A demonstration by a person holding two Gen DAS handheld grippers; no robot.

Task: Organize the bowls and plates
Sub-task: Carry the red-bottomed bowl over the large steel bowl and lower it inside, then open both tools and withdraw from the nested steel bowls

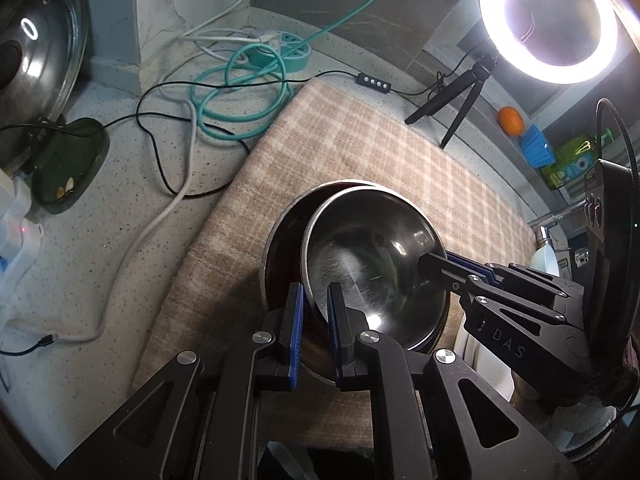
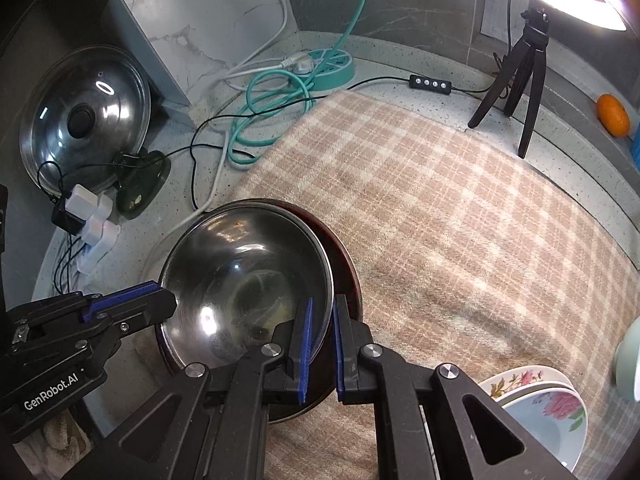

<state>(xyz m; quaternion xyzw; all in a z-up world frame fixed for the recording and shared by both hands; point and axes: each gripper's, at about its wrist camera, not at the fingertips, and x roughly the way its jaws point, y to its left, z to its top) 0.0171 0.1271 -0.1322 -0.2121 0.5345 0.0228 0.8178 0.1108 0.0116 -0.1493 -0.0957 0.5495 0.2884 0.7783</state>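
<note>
A shiny steel bowl sits tilted inside a larger steel bowl with a dark red inside, on the plaid cloth. My left gripper is shut on the near rim of the inner bowl. My right gripper is shut on the opposite rim of the same bowl; it shows from the side in the left wrist view. The left gripper shows at the left of the right wrist view. Stacked floral plates lie at the lower right.
A pot lid leans at the back left beside a dark dish. Teal and white cables and a power strip lie behind the cloth. A ring light tripod, an orange and a pale green bowl are on the right.
</note>
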